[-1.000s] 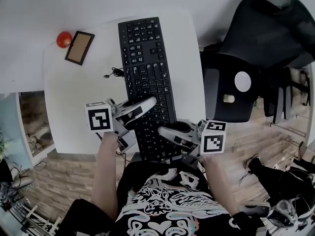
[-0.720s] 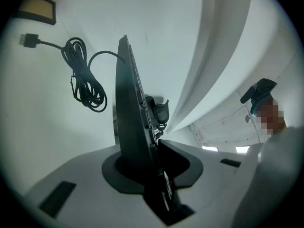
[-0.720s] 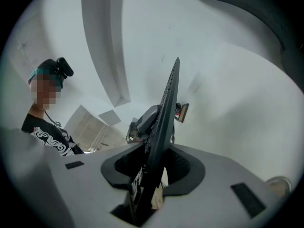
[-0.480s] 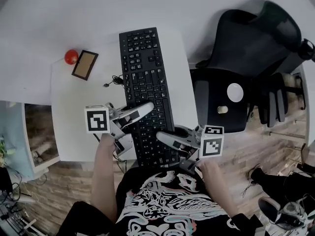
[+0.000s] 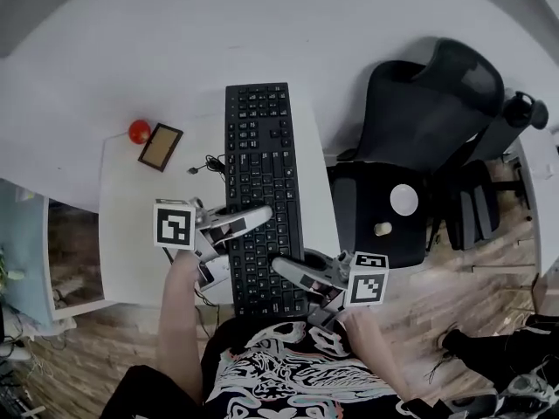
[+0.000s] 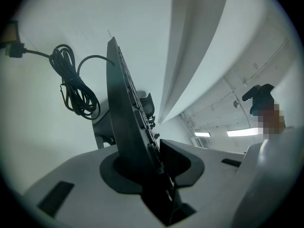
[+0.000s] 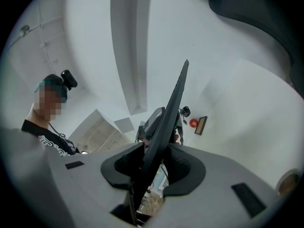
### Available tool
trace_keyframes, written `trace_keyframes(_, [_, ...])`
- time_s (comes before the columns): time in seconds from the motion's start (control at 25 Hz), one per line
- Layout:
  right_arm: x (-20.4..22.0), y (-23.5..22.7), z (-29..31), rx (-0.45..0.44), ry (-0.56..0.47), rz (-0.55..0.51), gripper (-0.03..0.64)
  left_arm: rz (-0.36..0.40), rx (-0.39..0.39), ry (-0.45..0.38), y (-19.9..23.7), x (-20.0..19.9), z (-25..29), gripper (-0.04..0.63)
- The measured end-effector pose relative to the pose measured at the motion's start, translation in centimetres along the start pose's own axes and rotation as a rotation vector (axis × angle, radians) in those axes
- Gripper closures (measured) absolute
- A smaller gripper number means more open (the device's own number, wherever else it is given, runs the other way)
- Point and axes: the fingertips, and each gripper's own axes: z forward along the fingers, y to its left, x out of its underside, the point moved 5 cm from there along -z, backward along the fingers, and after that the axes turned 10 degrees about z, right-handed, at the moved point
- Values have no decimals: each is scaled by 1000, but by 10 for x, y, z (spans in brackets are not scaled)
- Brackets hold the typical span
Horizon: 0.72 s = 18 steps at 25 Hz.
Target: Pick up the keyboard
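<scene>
The keyboard (image 5: 262,182) stretches along the right edge of the desk (image 5: 131,216), with its near end between both pairs of jaws. The right gripper (image 5: 293,278) pinches it. The jaws of the left gripper (image 5: 249,225) are opening around it. I think the left should close firmly first, then both should lift level.

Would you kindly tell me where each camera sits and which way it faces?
Head view: head-mounted, looking down at the table and keyboard; forearms, left tongs and right tongs show.
Left gripper view: on the left tongs, looking along their opening jaws, keyboard between them; person at right.
Right gripper view: on the right tongs, looking along jaws gripping the keyboard; person at left.
All share the keyboard.
</scene>
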Motion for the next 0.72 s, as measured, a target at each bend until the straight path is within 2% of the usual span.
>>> trace_keyframes(0.16, [-2, -11, -3, -49, 4, -18, 476, 39, -18, -15, 6, 2, 2, 479])
trace_keyframes(0.72, [0, -4, -1, -35, -7, 6, 476, 51, -11, -4, 2, 1, 0, 472])
